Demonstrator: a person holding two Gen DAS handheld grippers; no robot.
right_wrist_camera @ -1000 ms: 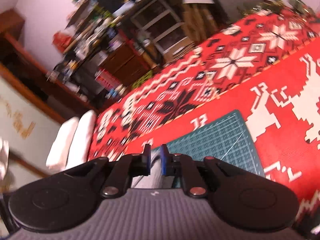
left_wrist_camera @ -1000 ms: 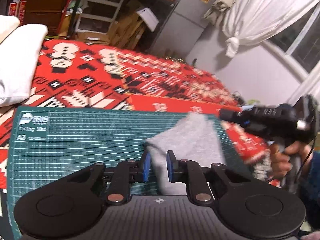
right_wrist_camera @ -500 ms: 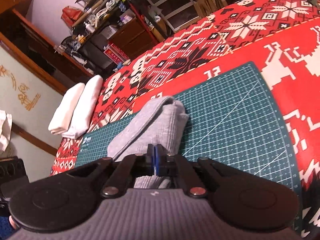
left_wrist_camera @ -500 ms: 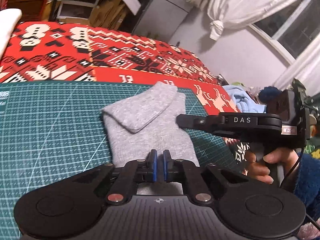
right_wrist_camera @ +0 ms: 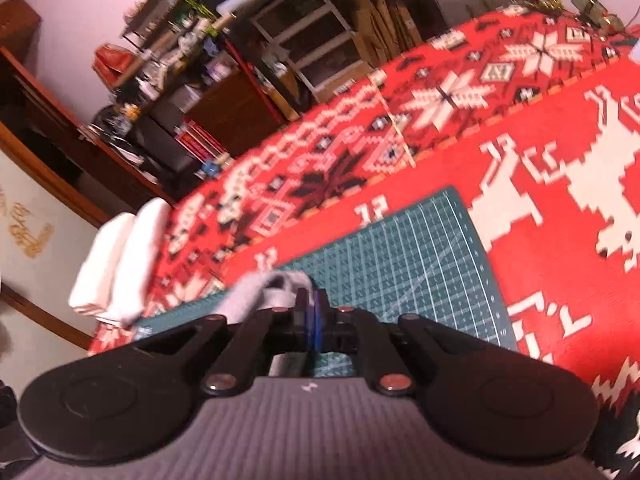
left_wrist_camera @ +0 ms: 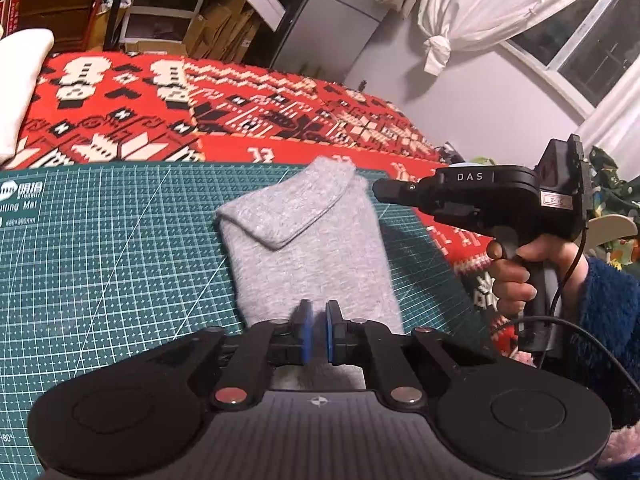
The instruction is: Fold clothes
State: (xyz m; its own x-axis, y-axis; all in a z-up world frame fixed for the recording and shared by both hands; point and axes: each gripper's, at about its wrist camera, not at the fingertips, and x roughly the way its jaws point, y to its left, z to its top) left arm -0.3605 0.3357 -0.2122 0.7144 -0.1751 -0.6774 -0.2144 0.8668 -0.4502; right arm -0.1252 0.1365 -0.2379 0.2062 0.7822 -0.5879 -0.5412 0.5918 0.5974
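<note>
Grey garment (left_wrist_camera: 308,248) folded (left view only) — left fingers (left_wrist_camera: 316,332) slightly apart, right fingers (right_wrist_camera: 311,316) closed, empty.

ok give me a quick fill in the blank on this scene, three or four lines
1. The grey garment lies on a ____ cutting mat.
2. The printed word on the right gripper reads ____.
3. The left gripper has blue pads with a small ____ between them.
4. The blanket under the mat is mostly ____.

Missing words: green; DAS; gap; red
</note>
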